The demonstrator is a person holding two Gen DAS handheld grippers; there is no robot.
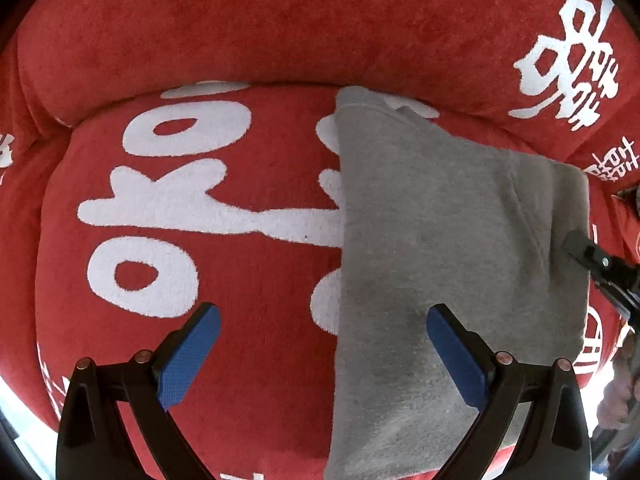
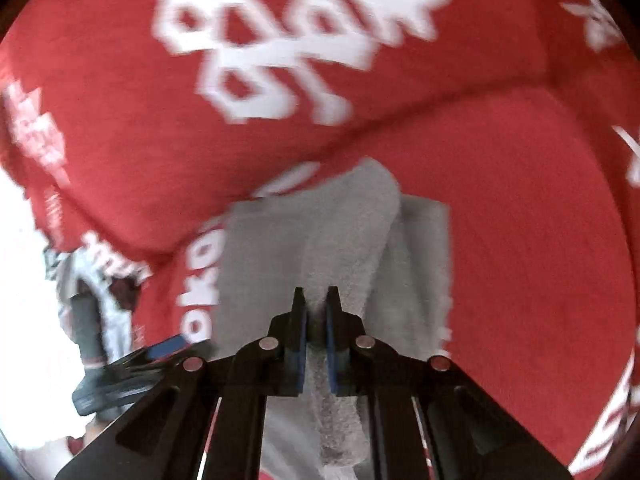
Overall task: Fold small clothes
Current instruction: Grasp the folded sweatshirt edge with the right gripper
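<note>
A grey garment (image 1: 440,220) lies flat and partly folded on the red seat cushion (image 1: 248,280), which bears large white characters. My left gripper (image 1: 323,314) hangs over the garment's left edge, pointing down and open, with nothing between its blue pads (image 1: 192,356). At the garment's right edge is my right gripper (image 1: 576,246). In the right wrist view the right gripper (image 2: 316,296) is shut on a raised ridge of the grey garment (image 2: 264,264), and the picture is blurred. The left gripper (image 2: 160,352) shows at the lower left of that view.
The red backrest (image 1: 280,32) rises behind the seat, and a red armrest (image 1: 568,60) with white print stands at the right. A person's patterned clothing (image 2: 80,280) shows beside the sofa at the left. Bright floor lies beyond the cushion's front edge.
</note>
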